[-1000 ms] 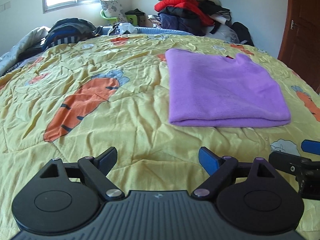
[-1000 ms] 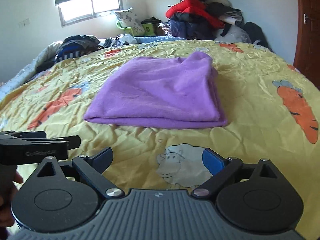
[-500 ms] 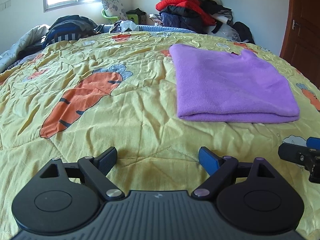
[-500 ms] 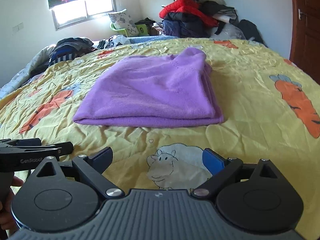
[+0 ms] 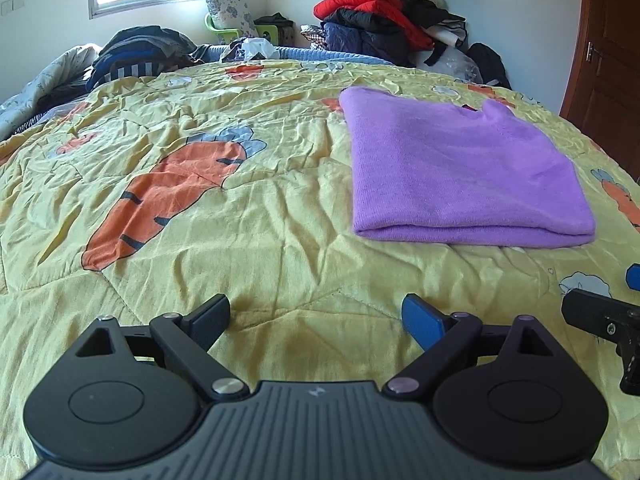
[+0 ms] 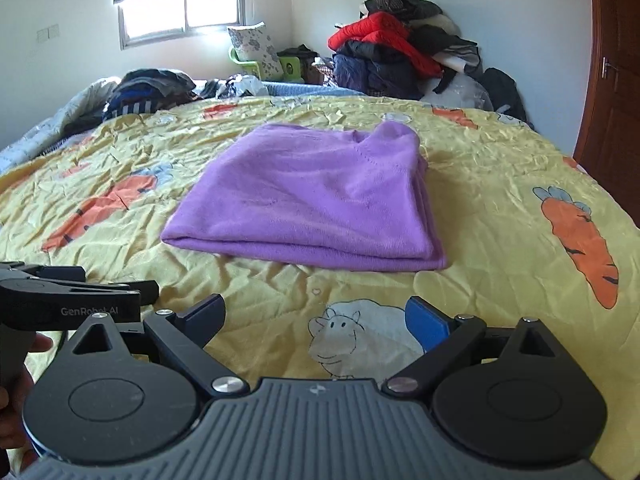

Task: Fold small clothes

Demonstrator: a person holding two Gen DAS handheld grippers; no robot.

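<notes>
Purple sweater (image 6: 316,204) lies folded flat on the yellow carrot-print quilt (image 5: 248,240), ahead of both tools and touching neither. Left gripper (image 5: 316,316) and right gripper (image 6: 316,318) both have fingers spread wide with nothing between them, low over the quilt. Clothes pile (image 6: 404,52) sits at the far wall, probably on something beyond the bed.

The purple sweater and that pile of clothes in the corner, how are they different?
The purple sweater is folded into a flat, neat rectangle; the clothes pile is a tall, jumbled heap. The sweater is one colour, while the pile mixes red, black and navy. The sweater lies alone on the yellow carrot quilt, close to both open grippers; the pile sits beyond the bed by the wall. Both are clothing.
</notes>
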